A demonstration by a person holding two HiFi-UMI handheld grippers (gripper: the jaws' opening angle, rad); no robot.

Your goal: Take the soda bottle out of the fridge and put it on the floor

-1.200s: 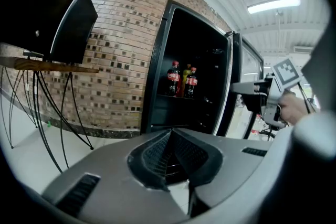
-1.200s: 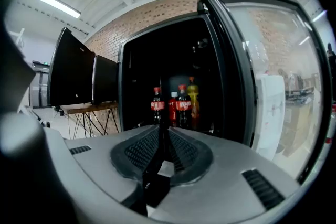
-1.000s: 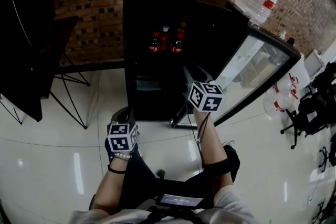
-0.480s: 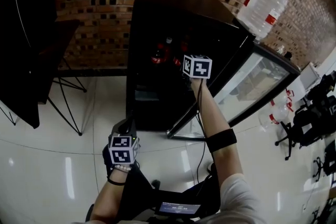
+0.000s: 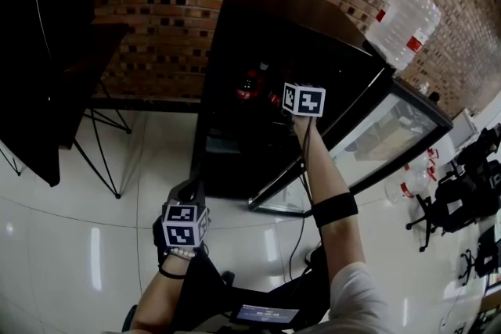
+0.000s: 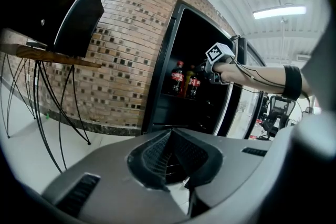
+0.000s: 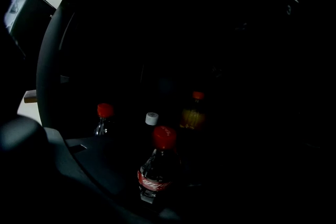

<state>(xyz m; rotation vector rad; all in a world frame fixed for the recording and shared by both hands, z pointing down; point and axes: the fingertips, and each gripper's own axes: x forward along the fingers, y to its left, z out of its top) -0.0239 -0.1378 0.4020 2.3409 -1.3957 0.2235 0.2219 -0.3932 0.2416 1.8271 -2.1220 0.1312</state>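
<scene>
head view dim and bowed at its edges, with streaks of glare on the pale floor [image 5: 92,246] and the fridge [image 5: 235,152] interior black. left gripper view brighter, a ceiling strip light [image 6: 278,11] glowing far right. right gripper view nearly black; only bottle caps [image 7: 164,137] catch light.
</scene>
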